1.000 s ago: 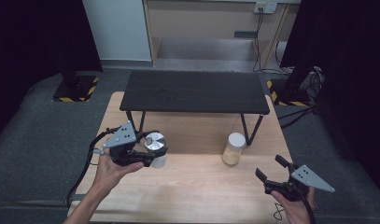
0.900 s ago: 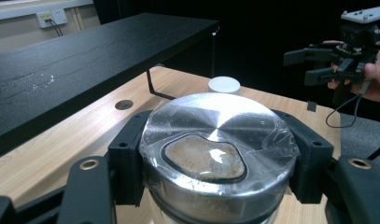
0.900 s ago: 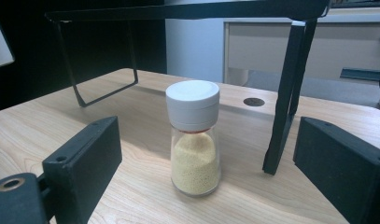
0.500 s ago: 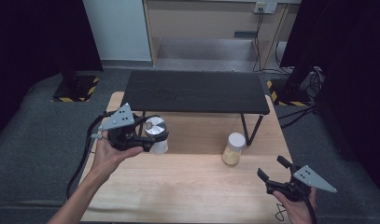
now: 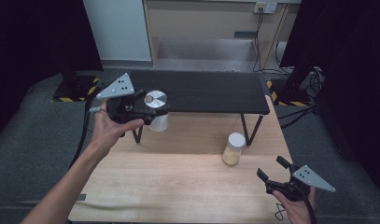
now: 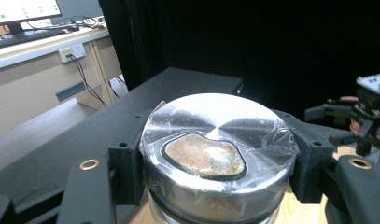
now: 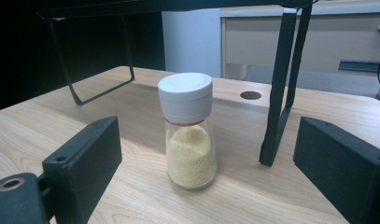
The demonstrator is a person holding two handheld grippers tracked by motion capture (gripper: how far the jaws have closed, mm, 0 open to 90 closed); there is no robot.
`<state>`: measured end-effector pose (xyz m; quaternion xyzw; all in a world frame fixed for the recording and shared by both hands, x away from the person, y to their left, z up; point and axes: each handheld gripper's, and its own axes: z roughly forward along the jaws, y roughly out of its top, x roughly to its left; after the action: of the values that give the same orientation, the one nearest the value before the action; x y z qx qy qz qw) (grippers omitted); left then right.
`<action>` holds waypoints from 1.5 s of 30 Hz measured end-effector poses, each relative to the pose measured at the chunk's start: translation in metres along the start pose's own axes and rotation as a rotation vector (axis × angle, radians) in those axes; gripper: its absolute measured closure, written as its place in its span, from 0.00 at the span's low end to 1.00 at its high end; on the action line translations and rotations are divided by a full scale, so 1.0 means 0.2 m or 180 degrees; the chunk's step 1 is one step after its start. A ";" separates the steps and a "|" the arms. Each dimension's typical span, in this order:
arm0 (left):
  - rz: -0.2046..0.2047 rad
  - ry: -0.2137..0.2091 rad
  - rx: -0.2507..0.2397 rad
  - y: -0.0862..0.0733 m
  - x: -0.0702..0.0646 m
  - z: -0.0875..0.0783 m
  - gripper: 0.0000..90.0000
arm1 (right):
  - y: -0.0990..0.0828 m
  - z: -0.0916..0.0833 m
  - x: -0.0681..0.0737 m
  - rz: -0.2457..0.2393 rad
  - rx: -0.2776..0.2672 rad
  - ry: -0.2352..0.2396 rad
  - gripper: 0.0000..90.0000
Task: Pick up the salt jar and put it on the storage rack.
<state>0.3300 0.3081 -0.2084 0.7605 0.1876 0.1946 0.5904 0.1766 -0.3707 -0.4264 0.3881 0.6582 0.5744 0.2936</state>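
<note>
High view, wooden table (image 5: 178,186), black shelf (image 5: 201,91), grey floor, left gripper (image 5: 152,111) jaws pinching silver-lidded jar (image 5: 157,109), right gripper (image 5: 271,173) jaws spread.

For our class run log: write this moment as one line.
left gripper: shut on silver-lidded jar, lifted | right gripper: open, idle | white-capped glass shaker: on wooden table

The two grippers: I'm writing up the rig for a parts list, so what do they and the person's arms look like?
Both the left gripper and the right gripper are matt black, each with two blocky jaws with small screw holes and brass-ringed eyelets. On top of each sits a grey three-cornered plate with small dark dots. A black cable trails from each. The forearms are bare, with no sleeves or gloves in view.
</note>
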 end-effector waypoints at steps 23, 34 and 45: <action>-0.0298 0.0803 -0.0071 0.03 0.22 0.22 0.38 | -0.03 -0.04 -0.03 0.0087 0.0015 -0.0068 0.09; -0.0388 0.0955 0.0011 -0.03 0.31 0.30 0.38 | -0.03 -0.04 -0.03 0.0109 0.0014 -0.0042 0.09; -0.0422 0.0996 0.0102 -0.15 0.34 0.35 0.38 | -0.05 -0.03 -0.05 0.0156 0.0073 -0.0062 0.09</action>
<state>0.4217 0.2923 -0.2487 0.7161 0.3301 0.2683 0.5534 0.1762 -0.3828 -0.4355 0.4131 0.6522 0.5700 0.2813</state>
